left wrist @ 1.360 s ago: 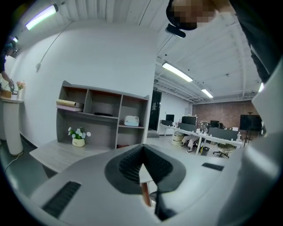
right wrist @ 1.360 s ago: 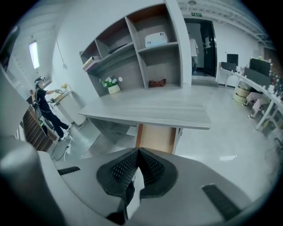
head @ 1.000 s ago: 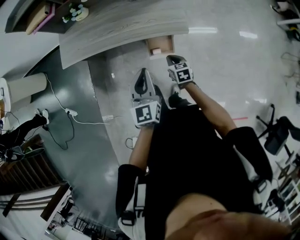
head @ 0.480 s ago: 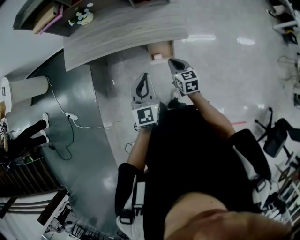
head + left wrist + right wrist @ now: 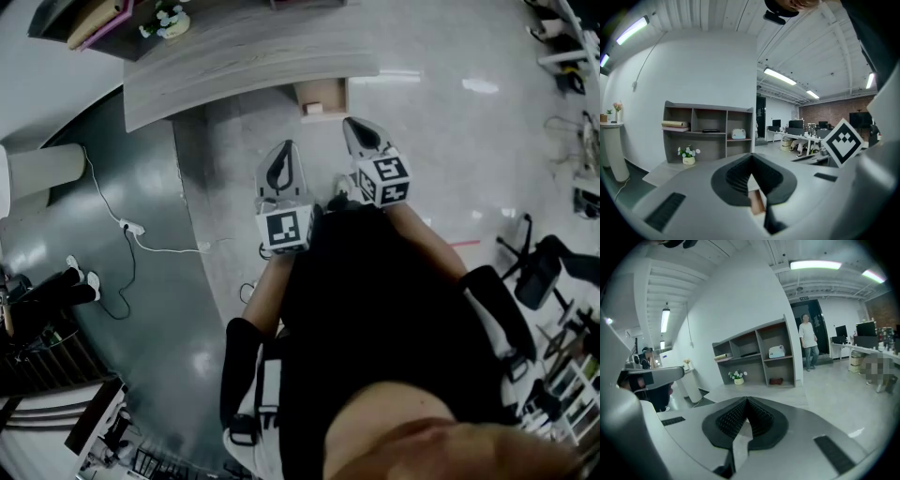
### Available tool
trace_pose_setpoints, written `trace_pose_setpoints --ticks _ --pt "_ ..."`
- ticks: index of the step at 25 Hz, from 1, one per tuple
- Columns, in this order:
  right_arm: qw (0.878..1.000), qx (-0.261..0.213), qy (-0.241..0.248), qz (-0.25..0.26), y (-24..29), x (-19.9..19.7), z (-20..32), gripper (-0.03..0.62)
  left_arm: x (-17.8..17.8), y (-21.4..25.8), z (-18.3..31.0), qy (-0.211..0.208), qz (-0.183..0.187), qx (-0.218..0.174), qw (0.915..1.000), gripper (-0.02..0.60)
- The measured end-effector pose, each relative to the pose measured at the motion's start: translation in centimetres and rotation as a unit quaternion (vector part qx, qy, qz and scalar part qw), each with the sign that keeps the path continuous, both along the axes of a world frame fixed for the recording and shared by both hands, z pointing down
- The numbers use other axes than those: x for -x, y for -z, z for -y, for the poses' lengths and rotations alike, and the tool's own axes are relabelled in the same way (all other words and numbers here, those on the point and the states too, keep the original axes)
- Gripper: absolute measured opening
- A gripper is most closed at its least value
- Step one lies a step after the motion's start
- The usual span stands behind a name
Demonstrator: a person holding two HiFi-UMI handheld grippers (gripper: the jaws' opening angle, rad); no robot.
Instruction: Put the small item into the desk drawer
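1. As I stood facing the table point(image 5: 244, 56) with both arms out in front, the drawer point(image 5: 334, 92) under its edge hung open, tan inside.
2. Small and pale, a thing point(image 5: 312, 108) lay inside that drawer, toward the side nearest me and to my left. I took it for the small item, though it was too tiny from the head view to say what it was.
3. Left gripper point(image 5: 287, 147): clenched, pads tip to tip with nothing between them. Only a tan strip showed through the slot below the tips, most likely the drawer beyond.
4. Right gripper point(image 5: 352, 127): clamped tight too, and empty. It was held a touch further forward than the left, near the drawer but not touching it.
5. My read on handling: something that small should be light and easy to knock askew, perhaps stiff and blocky. If it needed reseating, I would come straight down and pinch it across its narrow sides with just the tips, keeping clear of the drawer wall beside it.
6. By my judgement the placing was done. What remained, if anything, was a flat push on the drawer front.
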State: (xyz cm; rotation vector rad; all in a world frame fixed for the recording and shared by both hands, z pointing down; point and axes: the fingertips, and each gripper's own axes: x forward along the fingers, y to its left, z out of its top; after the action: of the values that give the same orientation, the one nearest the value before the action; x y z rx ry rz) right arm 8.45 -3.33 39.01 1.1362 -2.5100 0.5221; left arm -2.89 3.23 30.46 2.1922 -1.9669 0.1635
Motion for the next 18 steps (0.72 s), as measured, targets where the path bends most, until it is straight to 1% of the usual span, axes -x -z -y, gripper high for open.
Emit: trace_pose_setpoints --ticks 4,8,12,18 --pt "1.0 -0.019 0.007 0.011 2.6 0.1 -2.1 -0.002 0.5 0.8 -0.7 -0.009 -0.008 -0.006 0.9999 -0.003" --pt "0.999 -0.027 0.013 0.034 4.4 0.3 -4.4 -0.002 1.1 1.5 -1.4 -0.017 -0.011 -0.012 0.9997 -0.003" --pt "0.999 -0.026 0.003 0.048 4.9 0.6 -5.5 -0.002 1.8 1.8 -1.6 -0.016 -0.016 -0.024 0.9995 -0.003" --pt "0.998 -0.034 0.001 0.048 5.1 1.1 -6.3 -0.002 2.2 1.7 -2.0 -0.019 -0.028 -0.021 0.9992 -0.003"
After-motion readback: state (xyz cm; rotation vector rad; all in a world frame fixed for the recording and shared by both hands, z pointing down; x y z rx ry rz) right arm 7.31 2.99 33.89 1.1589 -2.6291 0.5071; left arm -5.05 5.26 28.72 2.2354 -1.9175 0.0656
